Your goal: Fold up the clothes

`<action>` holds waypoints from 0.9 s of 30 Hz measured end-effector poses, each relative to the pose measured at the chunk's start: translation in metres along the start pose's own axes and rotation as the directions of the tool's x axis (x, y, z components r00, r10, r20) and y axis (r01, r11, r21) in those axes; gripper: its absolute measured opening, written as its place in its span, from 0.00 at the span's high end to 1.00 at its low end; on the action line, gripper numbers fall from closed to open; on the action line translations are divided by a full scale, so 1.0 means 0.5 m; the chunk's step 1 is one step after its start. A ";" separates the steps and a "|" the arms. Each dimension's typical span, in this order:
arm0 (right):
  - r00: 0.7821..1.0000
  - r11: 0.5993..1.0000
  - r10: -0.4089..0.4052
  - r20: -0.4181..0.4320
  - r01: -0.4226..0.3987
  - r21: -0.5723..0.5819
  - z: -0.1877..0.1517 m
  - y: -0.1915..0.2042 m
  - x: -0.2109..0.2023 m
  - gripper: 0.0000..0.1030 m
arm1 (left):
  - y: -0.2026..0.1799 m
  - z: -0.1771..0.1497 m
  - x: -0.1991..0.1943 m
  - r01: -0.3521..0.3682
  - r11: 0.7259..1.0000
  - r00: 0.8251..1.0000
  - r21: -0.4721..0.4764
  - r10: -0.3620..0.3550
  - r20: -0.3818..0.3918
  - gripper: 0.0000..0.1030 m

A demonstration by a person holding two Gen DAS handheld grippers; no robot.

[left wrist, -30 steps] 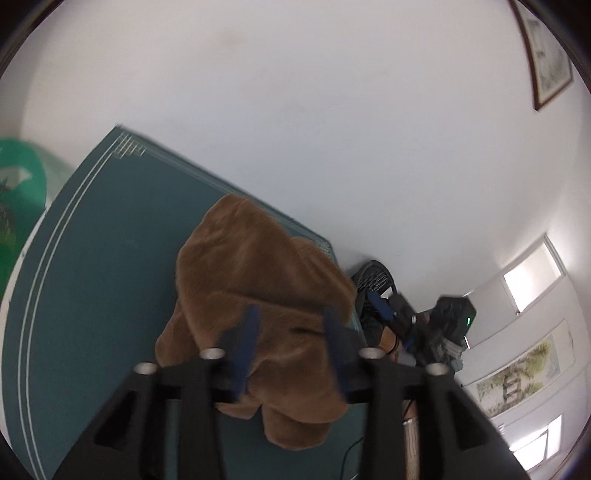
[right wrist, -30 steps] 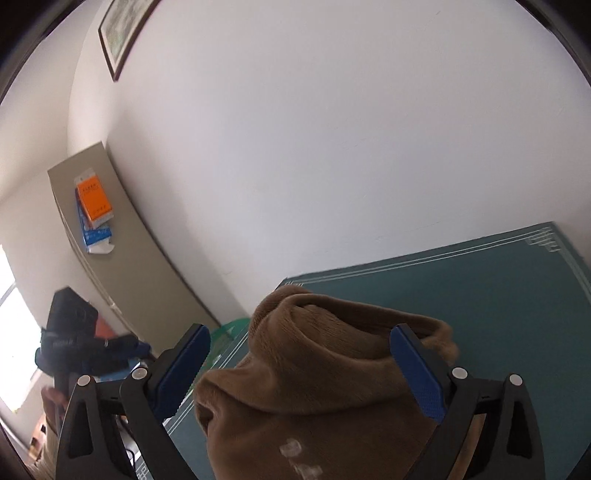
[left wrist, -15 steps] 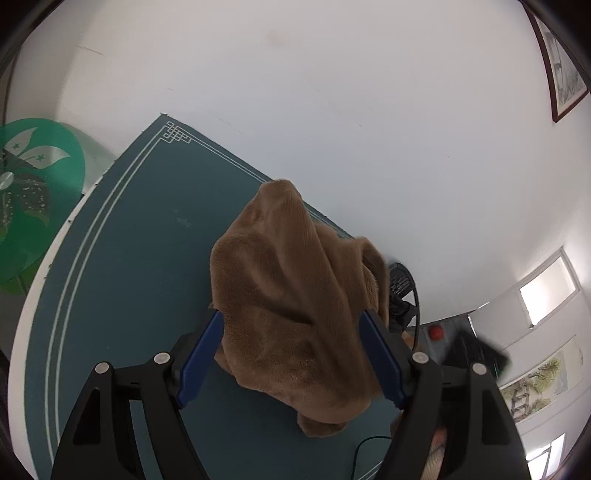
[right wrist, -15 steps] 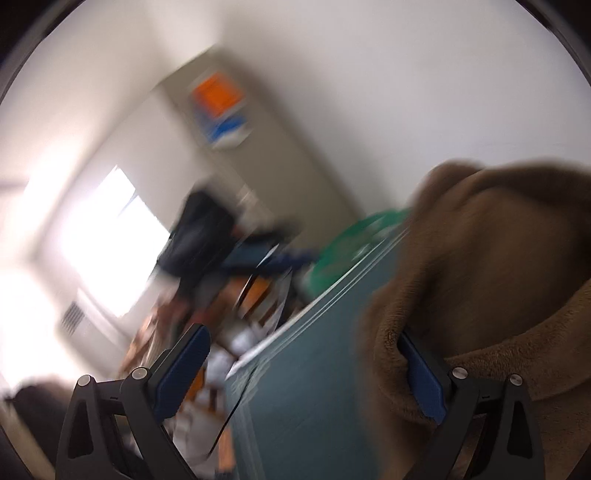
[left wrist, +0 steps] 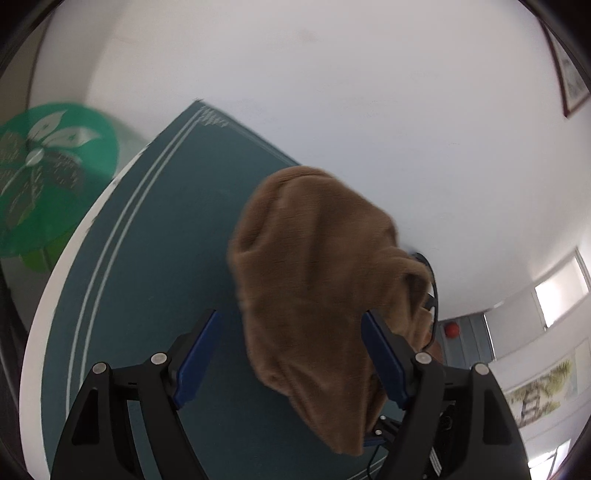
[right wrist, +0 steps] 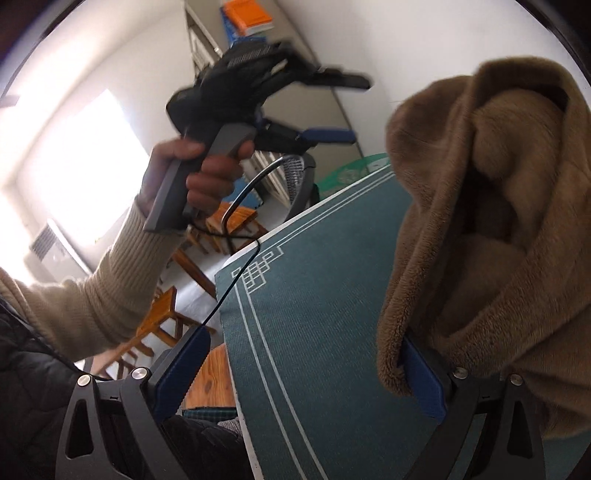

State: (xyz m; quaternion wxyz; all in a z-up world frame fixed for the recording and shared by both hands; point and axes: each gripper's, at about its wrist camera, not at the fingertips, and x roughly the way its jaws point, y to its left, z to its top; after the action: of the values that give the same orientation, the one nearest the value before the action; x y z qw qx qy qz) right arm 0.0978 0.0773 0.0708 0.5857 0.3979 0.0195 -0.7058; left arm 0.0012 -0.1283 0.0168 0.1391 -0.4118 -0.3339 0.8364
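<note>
Left tool (left wrist: 288, 354) spread wide, right tool (right wrist: 306, 369) spread wide, both angled downward

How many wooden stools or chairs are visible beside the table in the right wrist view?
2. One wooden stool stands low on the floor near the table corner; another is farther back, behind the cable. Others may be hidden by the sleeve.

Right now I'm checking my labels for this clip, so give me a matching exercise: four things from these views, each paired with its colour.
Things:
1. garment
2. table mat
3. book on the cabinet
4. sleeve

Colours:
a. orange
b. cream
c. brown
d. teal with white lines

Pairs: 1-c, 2-d, 3-a, 4-b
</note>
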 end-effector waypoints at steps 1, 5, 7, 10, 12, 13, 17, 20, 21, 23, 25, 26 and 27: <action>1.000 1.000 -0.003 0.003 0.003 0.018 0.018 -0.009 0.010 0.03 | 0.014 0.003 0.005 -0.004 1.000 1.000 -0.019 0.004 0.005 0.21; 1.000 0.999 -0.014 -0.004 0.014 0.041 0.033 -0.020 0.042 0.03 | 0.056 0.024 0.037 0.014 0.996 1.000 -0.085 -0.012 0.013 0.21; 1.000 0.999 -0.018 -0.007 0.018 0.051 0.034 -0.021 0.057 0.03 | 0.061 0.035 0.066 0.046 0.993 0.999 -0.106 -0.047 -0.007 0.21; 1.000 0.998 -0.018 -0.010 0.019 0.063 0.027 -0.011 0.074 0.03 | 0.055 0.047 0.117 0.104 0.987 0.992 -0.123 -0.111 -0.052 0.21; 1.000 0.997 -0.016 -0.014 0.017 0.073 0.020 -0.005 0.080 0.03 | 0.046 0.048 0.149 0.134 0.984 0.987 -0.121 -0.143 -0.071 0.21; 1.000 0.997 -0.015 -0.015 0.016 0.079 0.016 -0.003 0.083 0.03 | 0.047 0.047 0.159 0.143 0.981 0.986 -0.130 -0.153 -0.069 0.22; 0.999 0.996 -0.043 -0.027 0.045 0.076 0.014 0.011 0.090 0.03 | 0.069 0.040 0.169 0.175 0.973 0.981 -0.153 -0.186 -0.063 0.76; 0.999 0.994 -0.051 -0.017 0.053 0.098 0.024 0.001 0.075 0.03 | 0.090 0.029 0.135 0.192 0.969 0.980 -0.154 -0.198 -0.024 0.78; 0.999 0.993 -0.048 -0.009 0.049 0.111 0.032 -0.004 0.070 0.03 | 0.094 0.025 0.121 0.200 0.968 0.979 -0.151 -0.204 -0.013 0.78; 0.998 0.991 -0.053 0.017 0.050 0.125 0.048 -0.007 0.062 0.03 | 0.102 0.018 0.092 0.217 0.965 0.976 -0.145 -0.218 0.010 0.78; 0.996 0.988 -0.069 0.062 0.059 0.141 0.067 -0.010 0.053 0.03 | 0.109 0.008 0.063 0.235 0.962 0.972 -0.141 -0.234 0.027 0.78; 0.993 0.986 -0.074 0.088 0.059 0.153 0.080 -0.014 0.046 0.03 | 0.111 0.002 0.049 0.245 0.960 0.969 -0.138 -0.243 0.034 0.78; 0.990 0.984 -0.081 0.114 0.061 0.168 0.093 -0.020 0.042 0.03 | 0.113 -0.003 0.036 0.255 0.958 0.967 -0.134 -0.252 0.040 0.78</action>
State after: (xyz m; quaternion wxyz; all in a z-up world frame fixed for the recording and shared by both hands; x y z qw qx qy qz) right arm 0.0645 0.0405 0.0862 0.5257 0.4004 -0.0597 -0.7482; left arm -0.0064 -0.1603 -0.0324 0.2125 -0.3647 -0.4425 0.7912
